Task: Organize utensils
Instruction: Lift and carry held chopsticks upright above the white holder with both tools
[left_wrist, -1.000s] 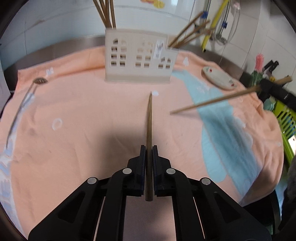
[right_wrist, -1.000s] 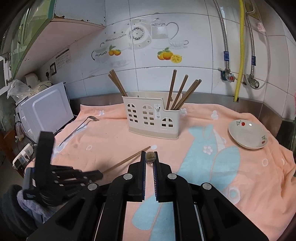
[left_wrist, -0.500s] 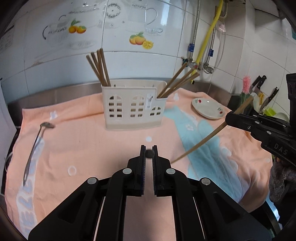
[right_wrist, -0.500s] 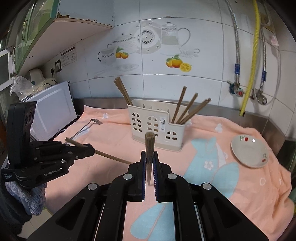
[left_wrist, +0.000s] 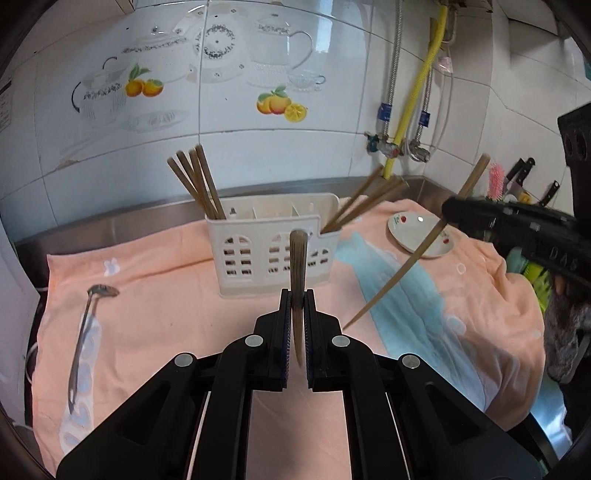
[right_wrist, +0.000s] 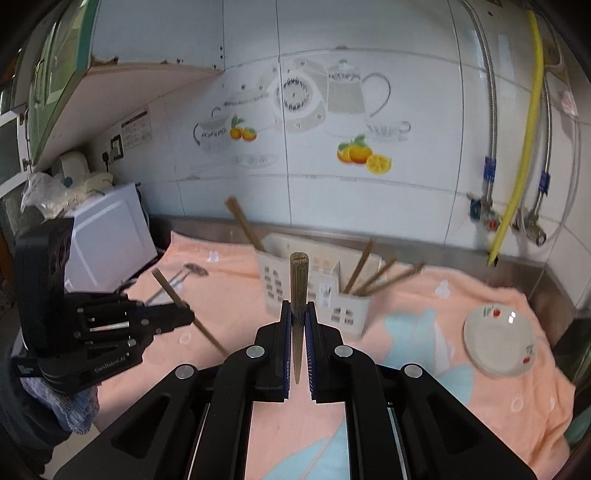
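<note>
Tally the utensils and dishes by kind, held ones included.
Chopsticks in holder: 7 (left group 4, right group 3)
Chopsticks held: 2 (left hand-held gripper, right hand-held gripper)
Spoon: 1
Plate: 1
Total: 11, holder excluded

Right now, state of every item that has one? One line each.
left tool: shut on left chopstick, lifted
right tool: shut on right chopstick, lifted
holder: upright, chopsticks in both end slots
spoon: flat on cloth
saucer: upright, empty
</note>
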